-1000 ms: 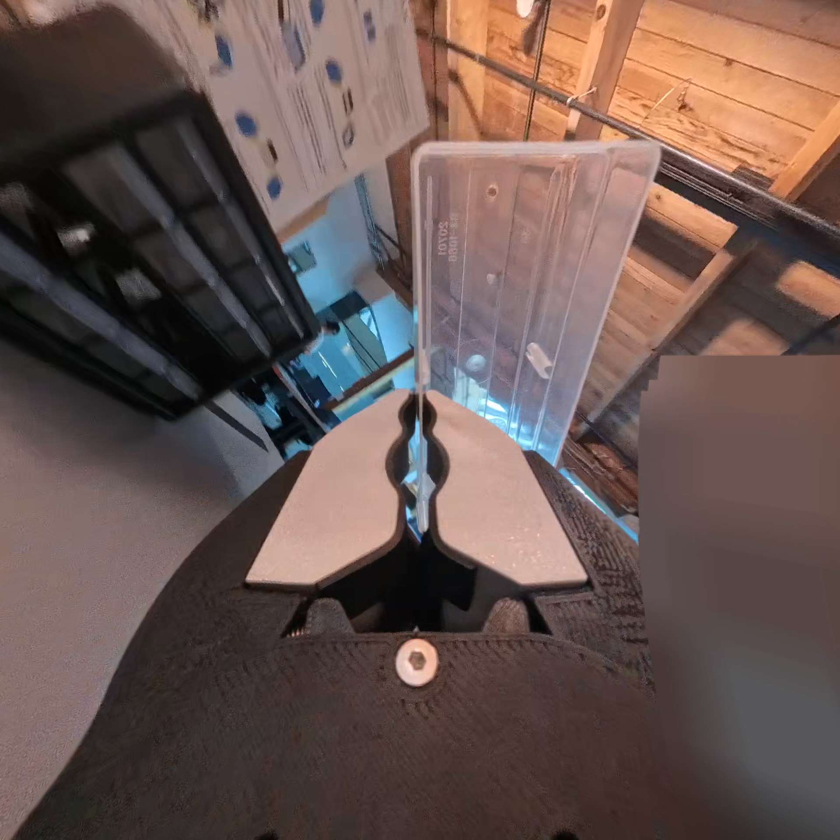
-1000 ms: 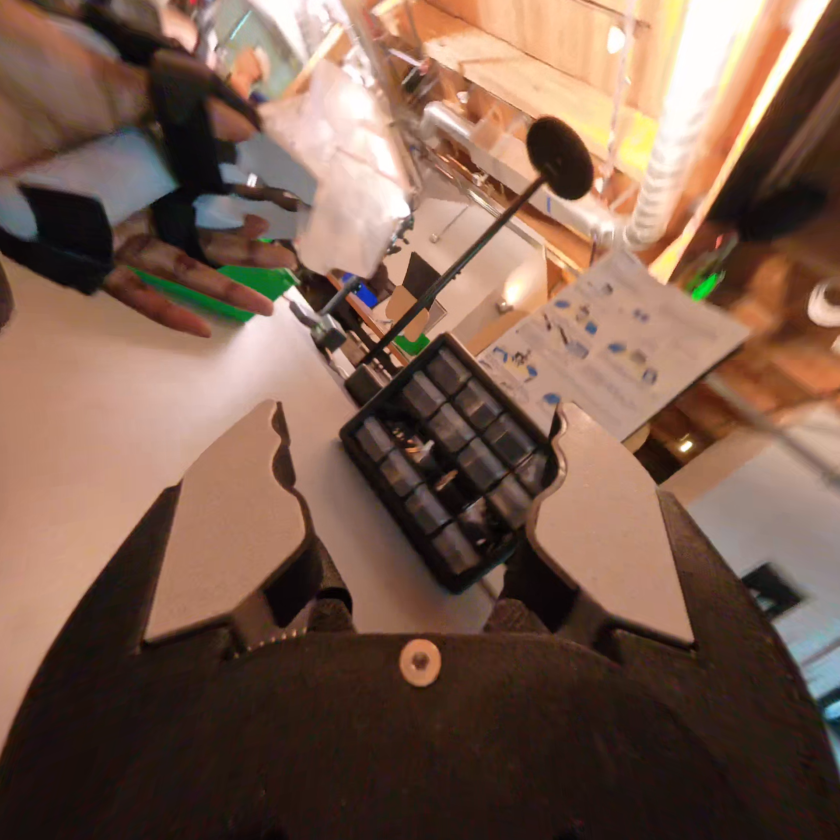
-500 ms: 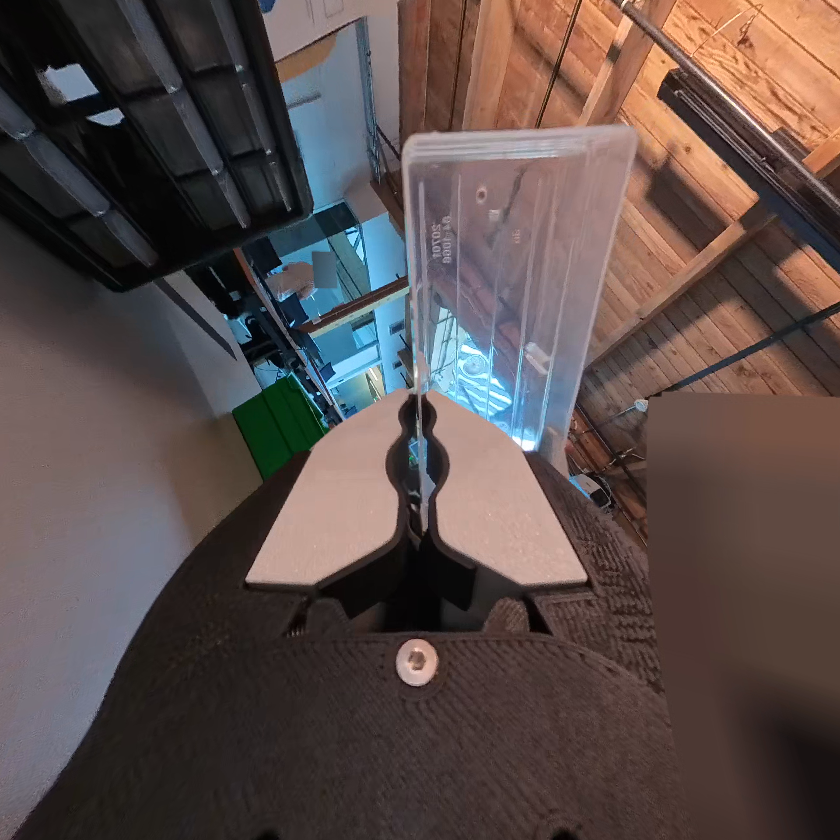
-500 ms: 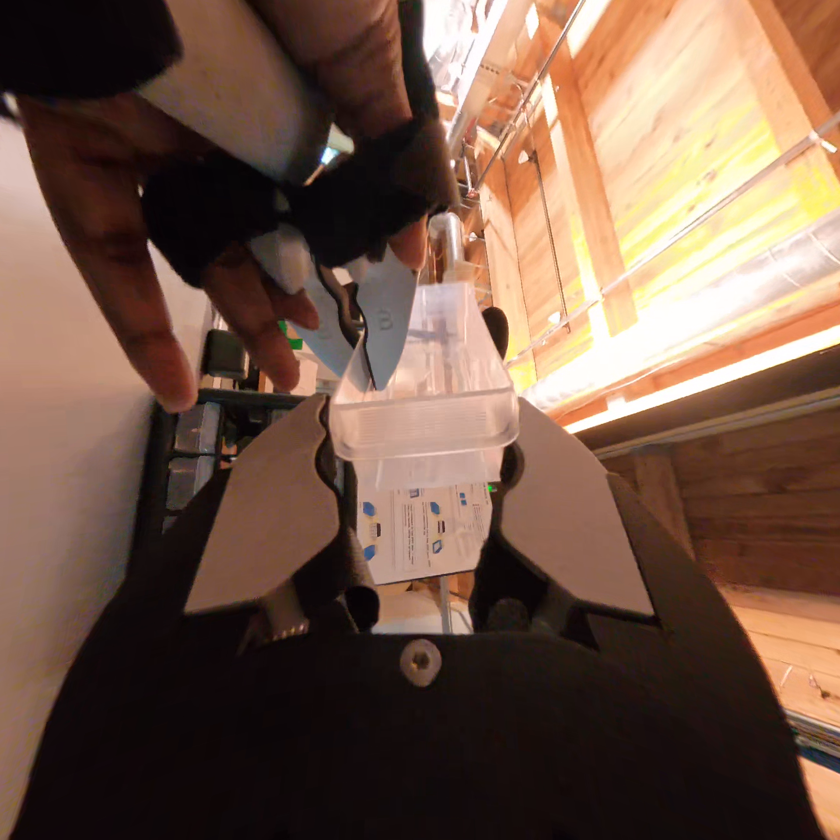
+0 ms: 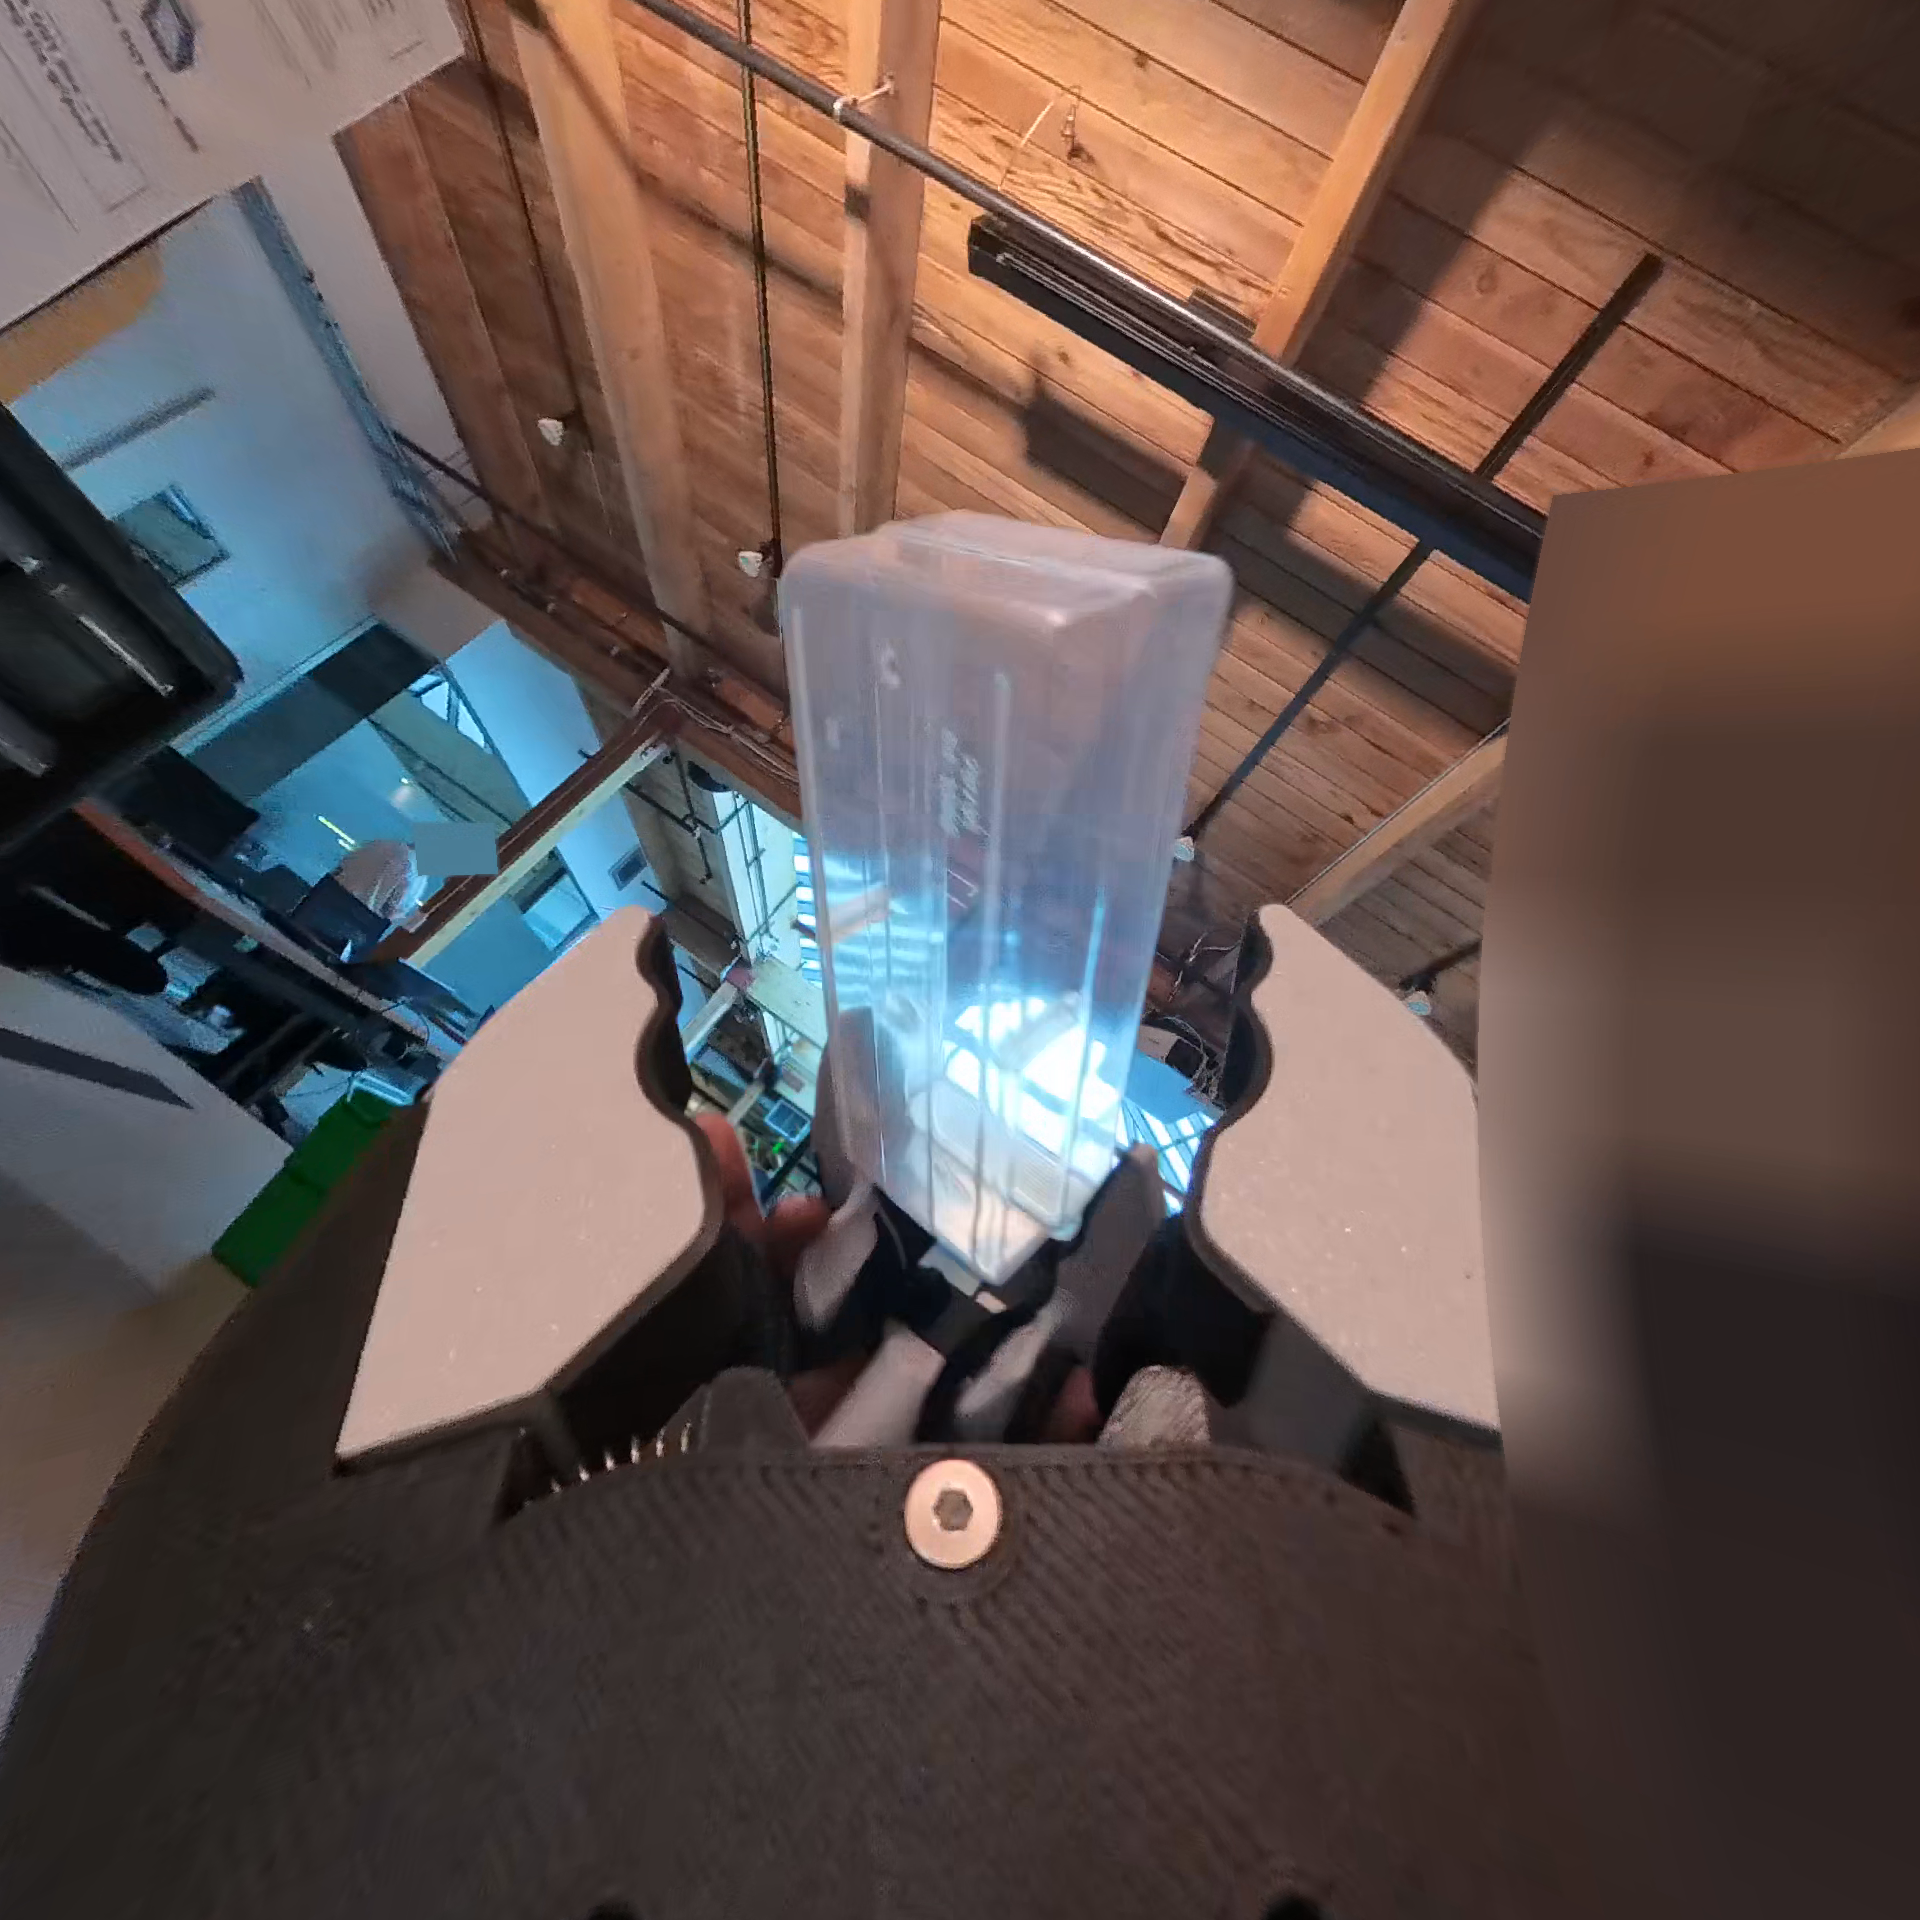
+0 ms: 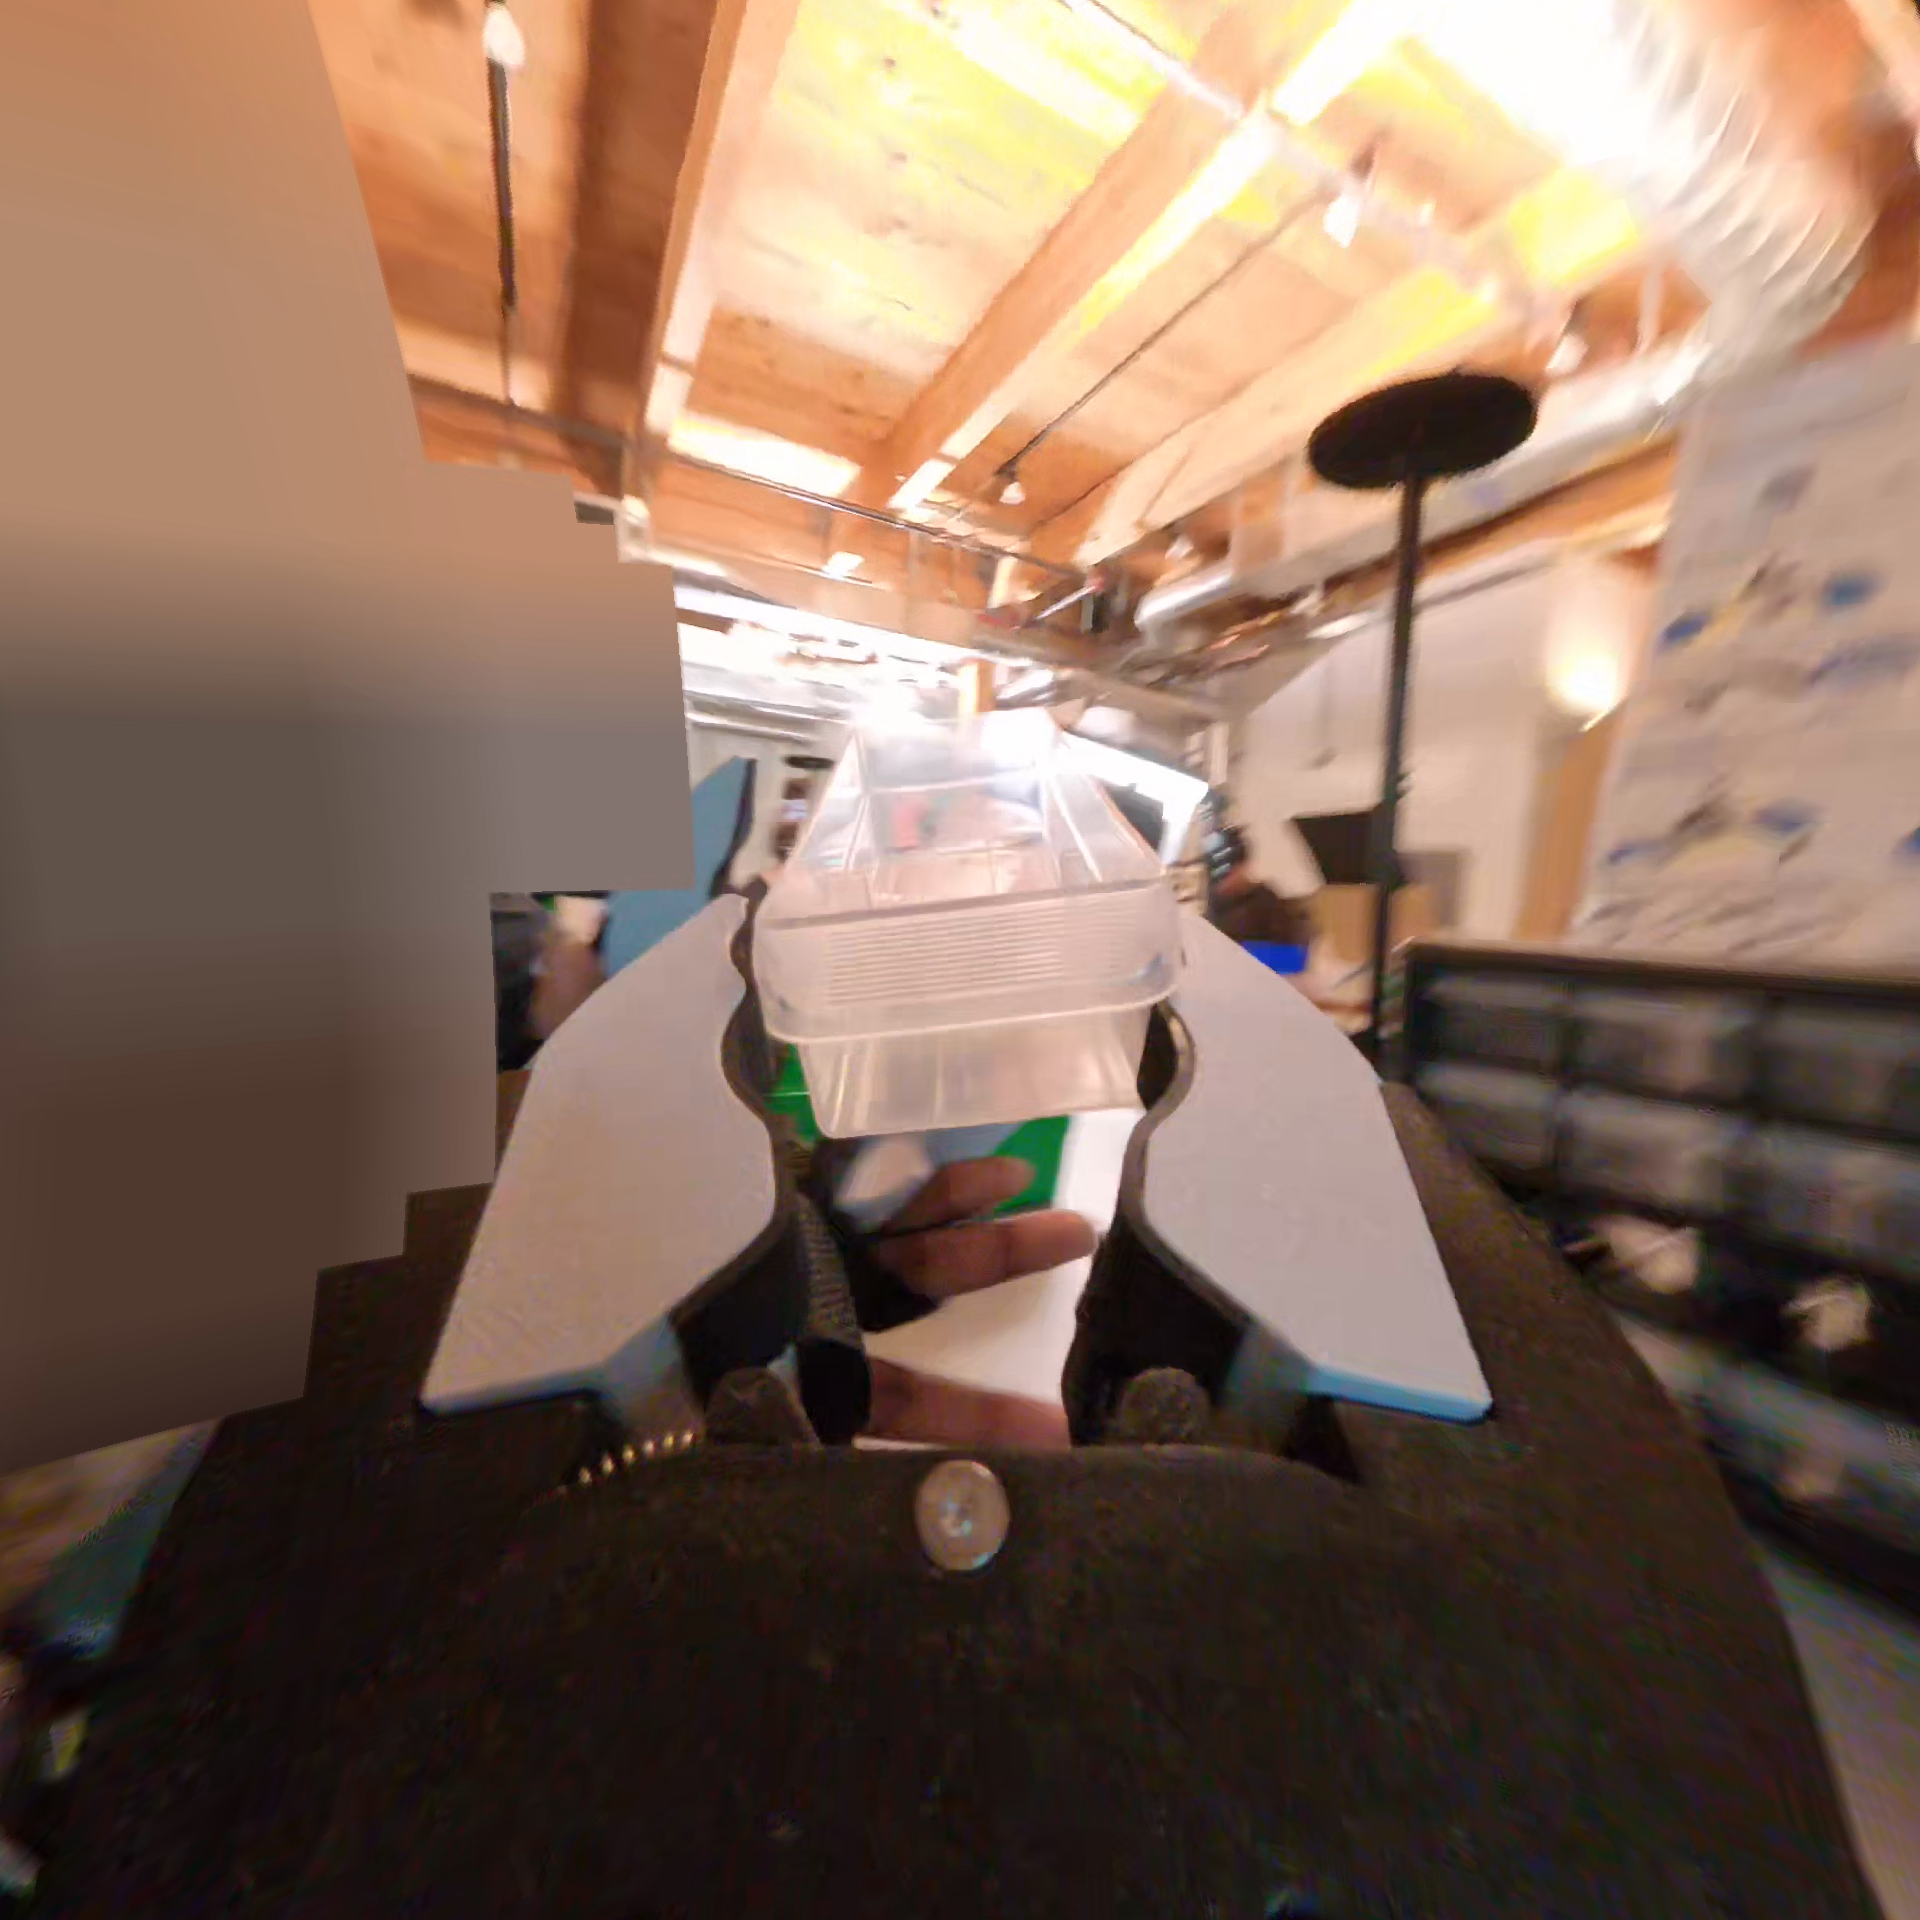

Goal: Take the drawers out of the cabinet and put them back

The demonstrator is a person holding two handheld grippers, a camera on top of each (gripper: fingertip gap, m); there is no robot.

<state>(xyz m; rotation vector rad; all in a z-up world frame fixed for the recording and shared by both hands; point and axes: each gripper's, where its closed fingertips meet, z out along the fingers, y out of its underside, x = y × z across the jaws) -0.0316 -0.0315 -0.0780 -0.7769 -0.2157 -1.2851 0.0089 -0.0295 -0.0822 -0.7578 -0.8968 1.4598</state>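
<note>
A clear plastic drawer (image 5: 997, 831) stands on end between the wide-apart fingers of my left gripper (image 5: 956, 925), which is open and does not touch it. In the right wrist view my right gripper (image 6: 961, 935) is shut on the front end of the drawer (image 6: 966, 997), one finger on each side. The right gripper's fingers (image 5: 842, 1143) show at the drawer's lower end in the left wrist view. The black cabinet (image 6: 1662, 1091) with its rows of small drawers stands on the table to the right; its corner shows in the left wrist view (image 5: 73, 644).
A person's hand (image 6: 977, 1236) is below the drawer. A black pole with a round disc (image 6: 1418, 426) and a white poster (image 6: 1787, 675) stand behind the cabinet. A green bin (image 5: 312, 1174) is past the white table (image 6: 987, 1340).
My left gripper has let go of the drawer's wall and opened wide. My right gripper has closed on the drawer's end and now carries it. Both views have swung.
</note>
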